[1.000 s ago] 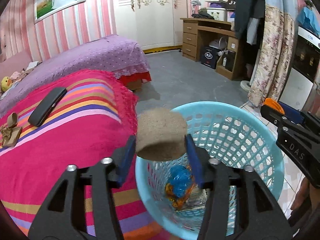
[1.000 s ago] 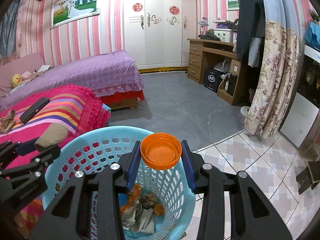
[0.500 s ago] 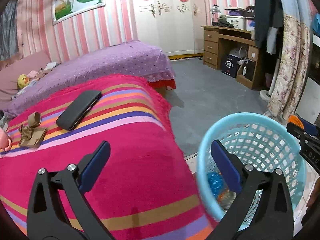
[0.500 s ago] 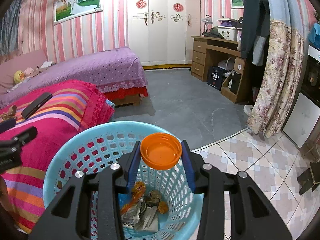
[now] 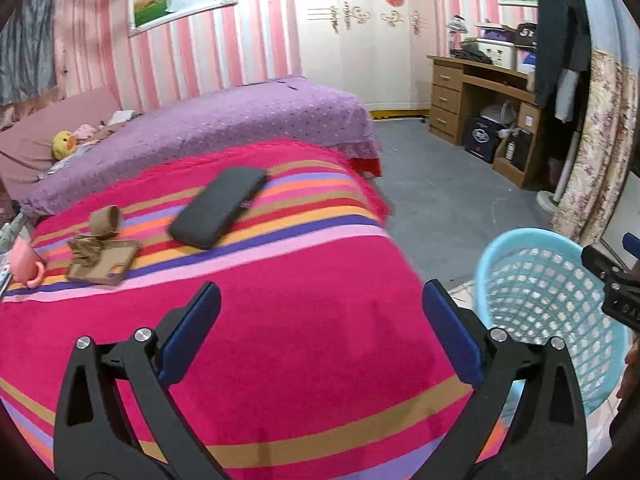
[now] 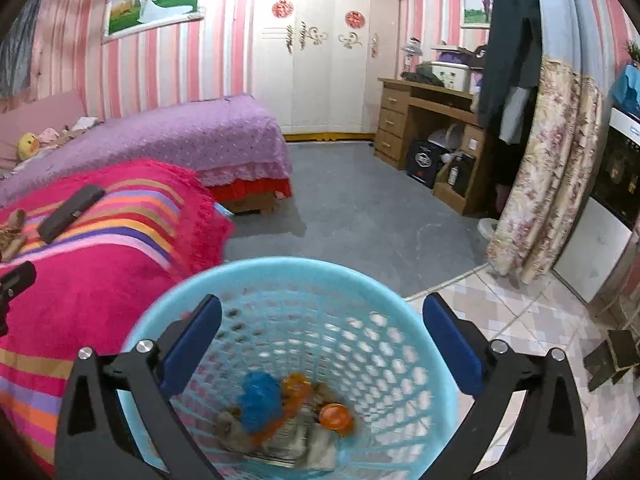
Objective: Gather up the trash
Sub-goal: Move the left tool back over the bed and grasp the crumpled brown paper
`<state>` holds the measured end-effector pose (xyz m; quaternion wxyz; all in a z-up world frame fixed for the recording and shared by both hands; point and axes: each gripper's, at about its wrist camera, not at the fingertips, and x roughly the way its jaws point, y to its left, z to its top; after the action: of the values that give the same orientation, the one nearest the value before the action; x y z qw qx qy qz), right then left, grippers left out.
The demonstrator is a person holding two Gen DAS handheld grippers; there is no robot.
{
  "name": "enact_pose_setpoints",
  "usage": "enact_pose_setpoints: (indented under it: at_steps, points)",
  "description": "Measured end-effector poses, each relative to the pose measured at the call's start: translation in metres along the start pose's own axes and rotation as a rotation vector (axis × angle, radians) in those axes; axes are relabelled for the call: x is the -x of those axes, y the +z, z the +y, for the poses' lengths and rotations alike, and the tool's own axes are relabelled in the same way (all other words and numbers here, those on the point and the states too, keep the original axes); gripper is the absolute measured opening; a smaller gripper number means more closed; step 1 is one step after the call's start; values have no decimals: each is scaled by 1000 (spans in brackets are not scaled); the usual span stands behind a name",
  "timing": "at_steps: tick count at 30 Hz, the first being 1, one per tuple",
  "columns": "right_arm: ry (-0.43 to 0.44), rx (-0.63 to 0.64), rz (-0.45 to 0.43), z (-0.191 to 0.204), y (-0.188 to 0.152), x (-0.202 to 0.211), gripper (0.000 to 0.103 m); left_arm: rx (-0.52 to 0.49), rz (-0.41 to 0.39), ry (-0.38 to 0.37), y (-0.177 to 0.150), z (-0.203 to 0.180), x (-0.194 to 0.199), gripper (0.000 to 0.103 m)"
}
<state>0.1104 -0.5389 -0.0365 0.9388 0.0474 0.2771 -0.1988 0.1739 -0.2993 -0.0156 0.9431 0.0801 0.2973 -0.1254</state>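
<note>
A light blue mesh basket (image 6: pixel 296 266) stands on the floor beside the bed. It holds an orange lid (image 6: pixel 336 416), a blue wrapper (image 6: pixel 260 400) and other scraps. My right gripper (image 6: pixel 322 303) hovers over its mouth, jaws opening, nothing between them. My left gripper (image 5: pixel 320 292) is open and empty above the striped pink blanket (image 5: pixel 300 360), with the basket (image 5: pixel 520 236) off to its right. Flat brown cardboard scraps (image 5: pixel 102 264) and a cardboard tube (image 5: pixel 105 220) lie on the blanket at far left.
A black case (image 5: pixel 220 208) lies on the blanket and a pink cup (image 5: pixel 24 264) stands at its left edge. Behind is a purple bed (image 5: pixel 240 120); a wooden desk (image 6: pixel 432 120) and a floral curtain (image 6: pixel 544 168) stand to the right across grey floor.
The left gripper let the brown piece go over the basket and swung left over the blanket. The right gripper opened and the orange lid fell into the basket.
</note>
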Motion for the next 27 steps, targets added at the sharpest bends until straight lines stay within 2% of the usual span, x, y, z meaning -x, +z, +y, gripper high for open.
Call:
enact_pose_setpoints:
  at_steps: [6,11,16,21,24,27]
  points:
    - [75,52,-10,64,8,2,98,49,6,46,3,71,4,97]
    - [153,78,-22,118,13,1,98,65,7,149,3,139,4,97]
    - [211,115,-34,168,17,0,98,126,30,210,-2,201,-8,97]
    - [270,147,5,214,18,-14,98,141,72,247,-8,238,-29,97]
    - [278,162,9,236,24,-21,98,168,121,253,-10,264,-49,97]
    - [285,190,18,259,31,-33,98,179,132,262,-9,280,-61,97]
